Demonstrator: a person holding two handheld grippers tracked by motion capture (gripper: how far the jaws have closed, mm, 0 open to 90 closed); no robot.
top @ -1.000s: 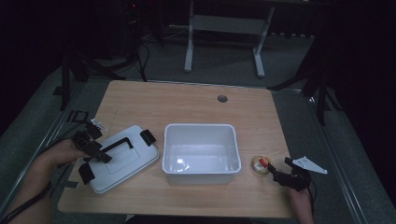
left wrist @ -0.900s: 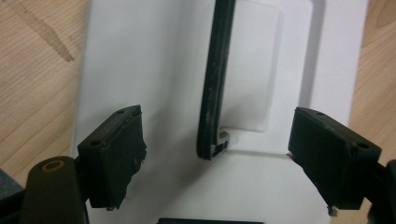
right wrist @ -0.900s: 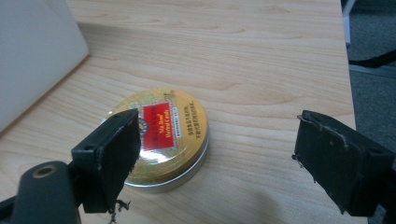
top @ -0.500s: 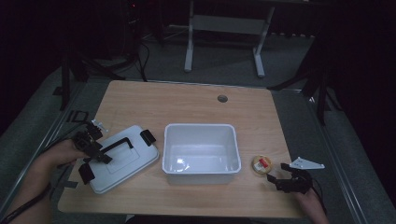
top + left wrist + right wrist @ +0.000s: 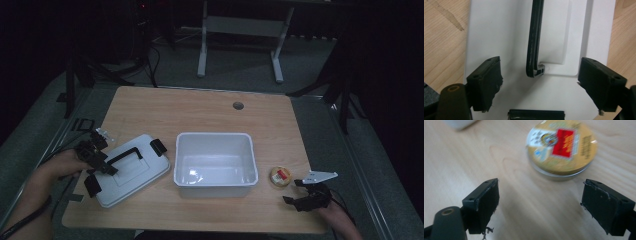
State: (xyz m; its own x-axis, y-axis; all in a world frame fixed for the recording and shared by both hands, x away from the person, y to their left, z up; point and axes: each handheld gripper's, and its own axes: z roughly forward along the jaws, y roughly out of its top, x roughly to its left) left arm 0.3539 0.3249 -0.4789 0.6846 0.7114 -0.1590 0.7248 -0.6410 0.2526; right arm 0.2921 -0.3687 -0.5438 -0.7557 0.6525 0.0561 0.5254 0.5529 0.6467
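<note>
right gripper (image 5: 295,192) sits lower than before, jaws wide, empty, near tin (image 5: 562,147); its view reveals red label; left gripper (image 5: 541,87) wide over lid (image 5: 499,37), gripping nothing

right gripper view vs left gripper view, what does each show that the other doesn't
Right gripper view: a round gold tin with a red label lying flat ahead of the open right gripper, untouched. Left gripper view: a white lid with a black handle folded flat, the open left gripper over it. Both: black fingers apart, and the wooden table.
</note>
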